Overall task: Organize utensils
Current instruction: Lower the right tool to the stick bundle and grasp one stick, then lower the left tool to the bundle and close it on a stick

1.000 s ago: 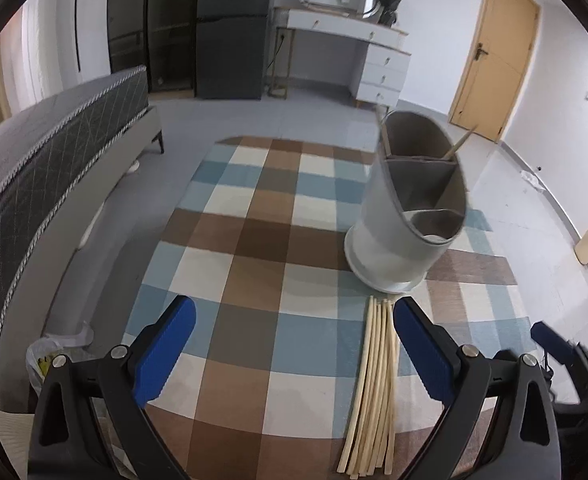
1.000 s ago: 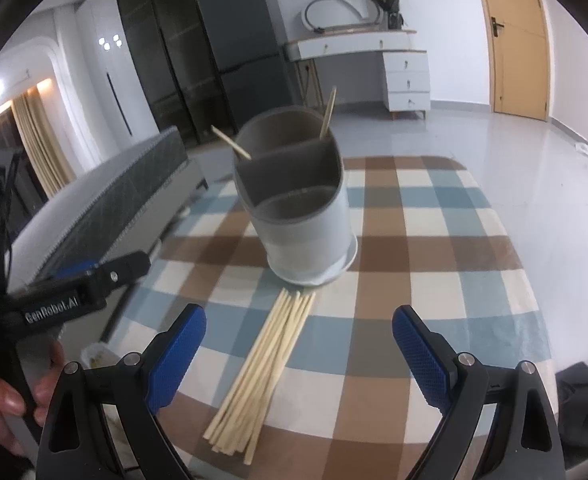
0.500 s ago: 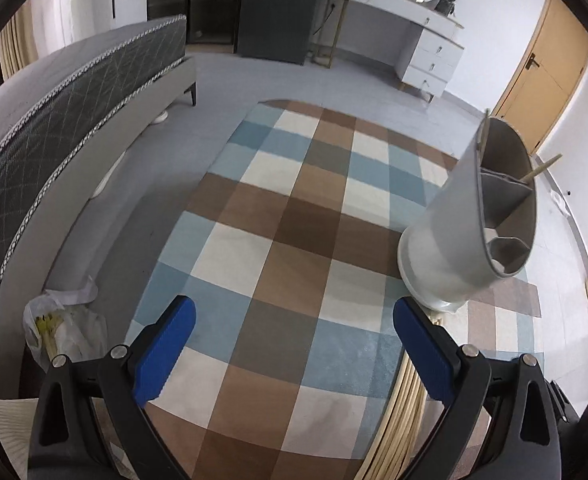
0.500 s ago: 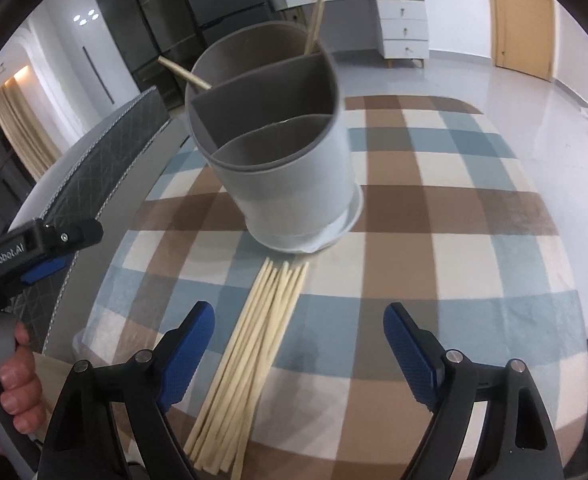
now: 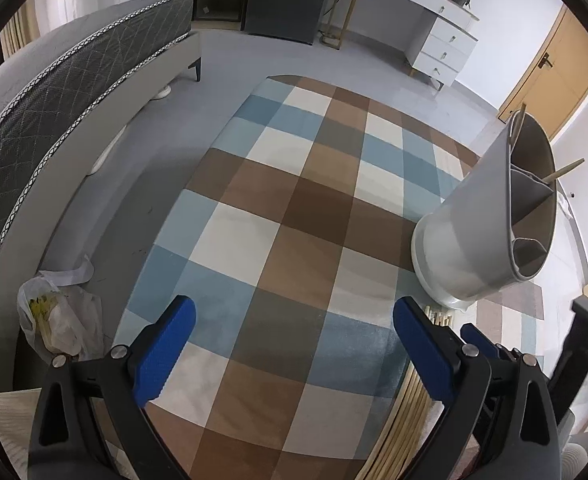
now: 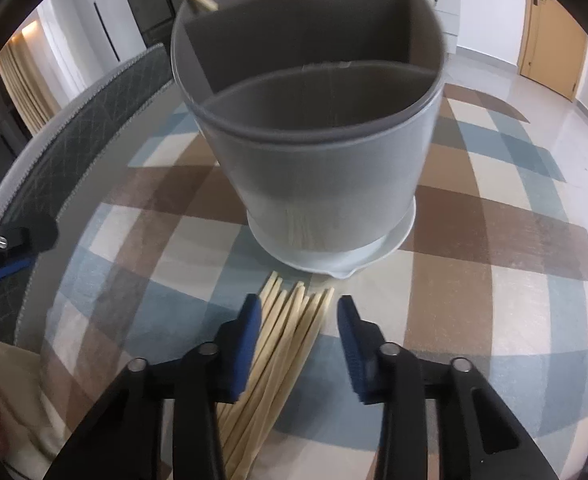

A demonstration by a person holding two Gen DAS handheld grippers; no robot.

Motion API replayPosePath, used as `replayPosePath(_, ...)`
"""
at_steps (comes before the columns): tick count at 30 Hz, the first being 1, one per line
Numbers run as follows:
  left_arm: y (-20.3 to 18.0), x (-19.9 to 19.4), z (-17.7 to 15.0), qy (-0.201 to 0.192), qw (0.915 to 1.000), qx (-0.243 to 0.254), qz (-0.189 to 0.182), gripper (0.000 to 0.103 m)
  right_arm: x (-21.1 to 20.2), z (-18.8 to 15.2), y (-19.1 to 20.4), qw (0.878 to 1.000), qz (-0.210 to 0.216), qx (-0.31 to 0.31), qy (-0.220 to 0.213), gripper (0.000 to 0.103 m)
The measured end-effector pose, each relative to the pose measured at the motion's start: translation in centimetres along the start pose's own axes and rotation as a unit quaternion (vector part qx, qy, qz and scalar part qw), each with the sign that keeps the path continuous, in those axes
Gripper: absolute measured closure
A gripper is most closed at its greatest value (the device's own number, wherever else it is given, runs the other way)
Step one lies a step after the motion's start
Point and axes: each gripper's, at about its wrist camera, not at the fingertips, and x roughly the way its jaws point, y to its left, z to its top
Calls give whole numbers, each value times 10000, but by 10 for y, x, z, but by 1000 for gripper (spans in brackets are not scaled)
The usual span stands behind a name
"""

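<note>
My right gripper (image 6: 298, 320) has just been narrowing its jaws around the chopsticks (image 6: 290, 336), not pinching yet; holder (image 6: 314, 128) just ahead. They're thin, light, slippery, so I'd pinch mid-bundle. Left gripper (image 5: 294, 344) hangs wide, empty.

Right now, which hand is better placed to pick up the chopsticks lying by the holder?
Right. The right gripper has the chopsticks between its partly closed fingers, which have just been narrowing. The left gripper sits open over bare cloth, off to the side.
</note>
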Motion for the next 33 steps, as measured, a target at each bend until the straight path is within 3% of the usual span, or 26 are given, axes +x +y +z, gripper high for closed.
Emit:
replayPosePath(9,-8,4,-3,3,9998,152,83,6,2,-7,10,9998,-123,-183,-27,96)
replayPosePath(15,-16,13,-16,119,9991,354,179,6,-16,-10,-13,9975,199,613,-303,99)
replayPosePath(22,-26,20,-39,309,9978,527,253,6,-49,-28,-50,9825,435,1690,-658,99)
replayPosePath(33,-57,5,-71,192,9905,1348,201,6,-87,-39,-66,9724,591,2014,-1023,99)
